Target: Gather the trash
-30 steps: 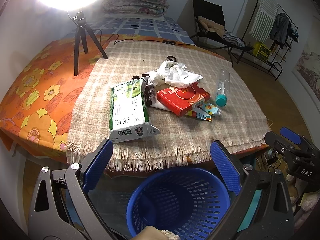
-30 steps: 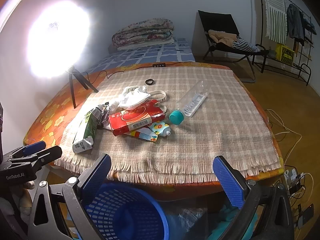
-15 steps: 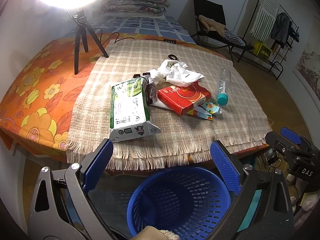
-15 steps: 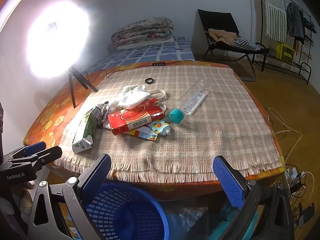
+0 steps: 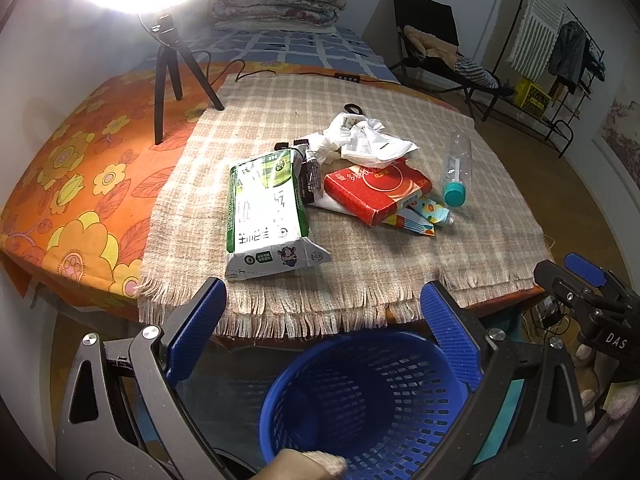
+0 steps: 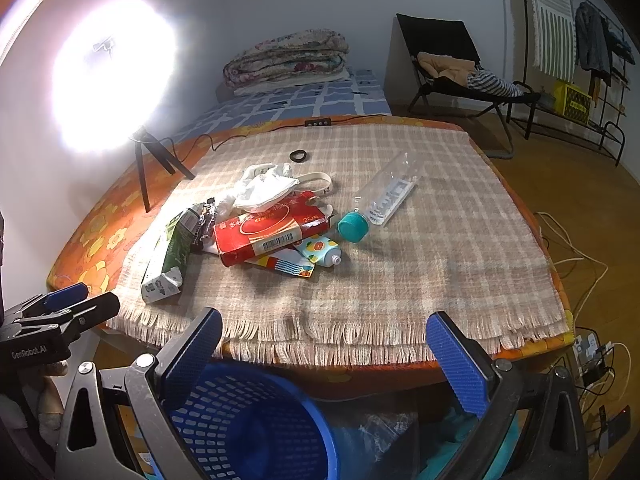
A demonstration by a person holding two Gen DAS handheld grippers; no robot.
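On the bench [image 5: 80, 184] in front of me, a fringed checked cloth [image 5: 400, 248] carries the whole pile of trash, and nothing has been lifted off it yet. My left gripper [image 5: 322, 308] hangs just short of the near fringe with its blue fingers [image 5: 196, 332] spread wide apart and holding nothing; my right gripper [image 6: 324, 334] sits level with it further right, its fingers [image 6: 456, 364] equally wide and empty. Nearest my left side lies a flattened green and white milk carton [image 5: 266, 212], its folded end pointing toward me. Just beyond it I see a dark snack wrapper [image 5: 312, 174], then a red box [image 5: 376, 192] lying partly on a striped colourful packet [image 5: 408, 226], with a small light blue tube [image 5: 434, 212] touching that packet. Crumpled white paper [image 5: 368, 142] rests on the far edge of the red box. A clear plastic bottle [image 6: 386, 194] with a teal cap [image 6: 352, 227] lies on its side just to the right of the pile, cap toward me. A small black ring [image 6: 298, 155] sits apart, further back on the cloth. Below the bench edge, between my two grippers, stands a blue perforated basket [image 5: 320, 396]; I cannot tell whether anything is inside. A ring light on a tripod [image 5: 172, 64] glares from the far left corner.
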